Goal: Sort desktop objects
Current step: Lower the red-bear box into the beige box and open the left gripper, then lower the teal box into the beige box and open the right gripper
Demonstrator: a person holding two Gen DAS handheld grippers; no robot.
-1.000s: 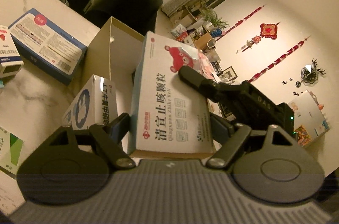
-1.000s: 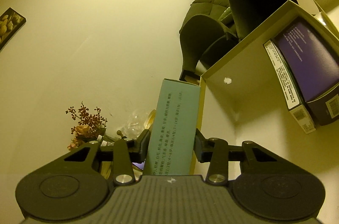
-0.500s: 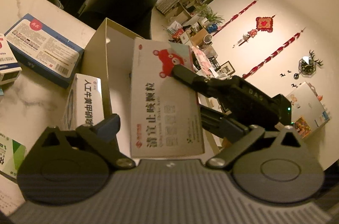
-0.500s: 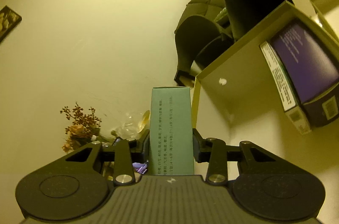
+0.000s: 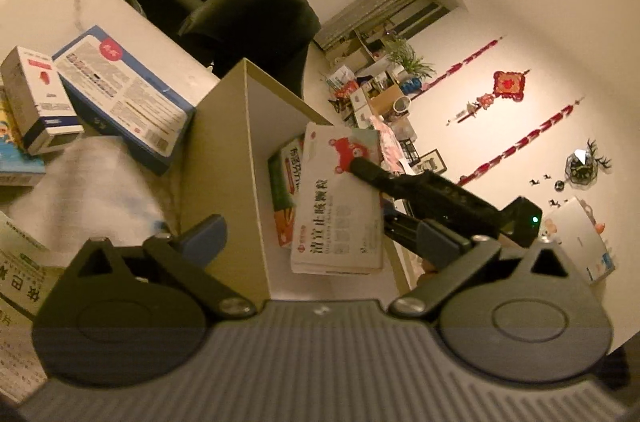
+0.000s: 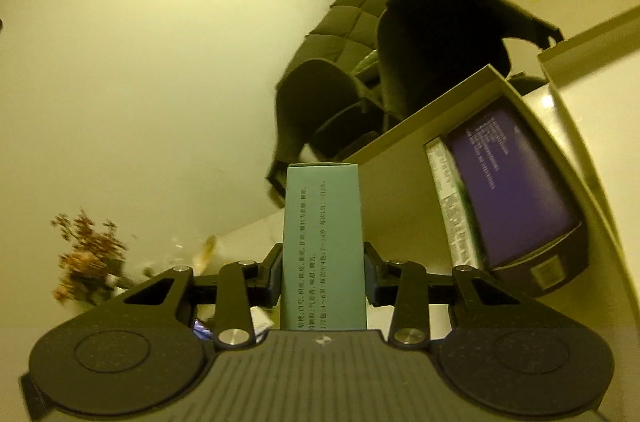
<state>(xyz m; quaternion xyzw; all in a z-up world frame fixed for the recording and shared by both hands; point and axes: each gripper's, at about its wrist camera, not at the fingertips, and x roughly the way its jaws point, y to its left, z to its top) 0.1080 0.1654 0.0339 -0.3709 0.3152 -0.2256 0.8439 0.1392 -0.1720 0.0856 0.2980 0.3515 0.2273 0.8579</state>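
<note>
Warm yellow light is washing over a marble tabletop [image 5: 80, 2] and dulling every colour. Ahead of my left gripper [image 5: 320, 234] the white medicine box [image 5: 340, 206] with the red bear is leaning inside the open cardboard box [image 5: 224, 158], against a green and orange carton [image 5: 286, 194] that it is half covering. My left jaws have just been opening and are standing fully apart; the white box is sitting between and beyond them, touched by neither pad. My right gripper's black finger is reaching across the white box's upper face; whether it is touching there I cannot tell. Off to my left, loose cartons are lying on the marble, a blue-edged box [image 5: 124, 98] nearest the cardboard wall; the closest ones are blurred and cut off.

My right gripper [image 6: 323, 278] is clenching a tall teal box [image 6: 323, 242] upright between both pads. To its right a purple box [image 6: 512, 182] is lying in another tray [image 6: 400, 190], its side label too smeared to read.
</note>
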